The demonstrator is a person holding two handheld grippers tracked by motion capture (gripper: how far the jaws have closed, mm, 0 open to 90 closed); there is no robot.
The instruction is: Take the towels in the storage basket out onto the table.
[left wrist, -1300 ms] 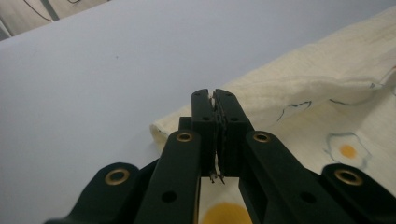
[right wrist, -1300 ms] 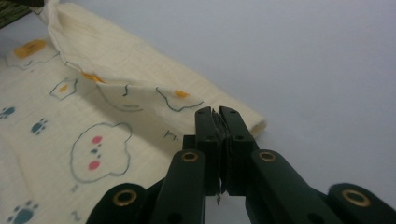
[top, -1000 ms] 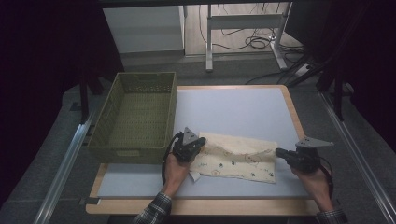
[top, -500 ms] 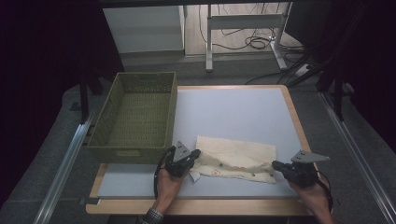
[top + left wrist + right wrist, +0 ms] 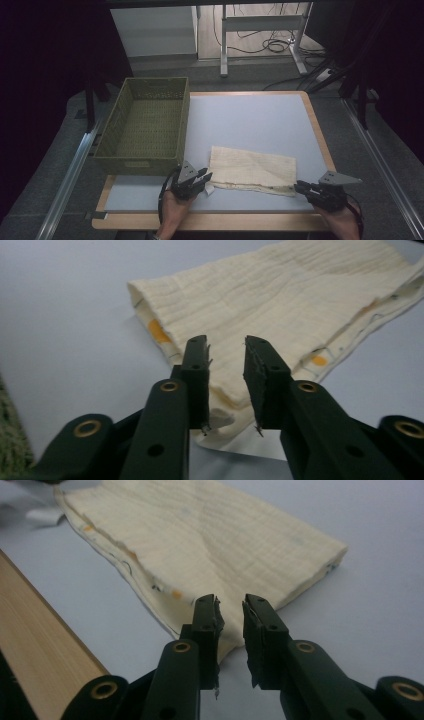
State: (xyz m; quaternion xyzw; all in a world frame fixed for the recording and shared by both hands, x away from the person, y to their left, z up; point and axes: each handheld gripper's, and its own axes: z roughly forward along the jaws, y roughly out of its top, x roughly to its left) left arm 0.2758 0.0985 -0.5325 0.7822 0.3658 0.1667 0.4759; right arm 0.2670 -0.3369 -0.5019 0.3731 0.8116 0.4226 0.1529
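Cream folded cloth [image 5: 252, 170] lies on the table [image 5: 250, 120] near its front edge. We hold both grippers, left [image 5: 202, 179] and right [image 5: 300, 188], narrowly parted at its near corners, apparently just released; next probably another fold.

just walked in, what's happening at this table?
A person works a folded cream cloth with two handheld grippers. The left gripper sits at the cloth's near left corner, the right gripper at its near right corner, both with jaws open around the edge. The cloth lies flat on the table, beside a green basket.
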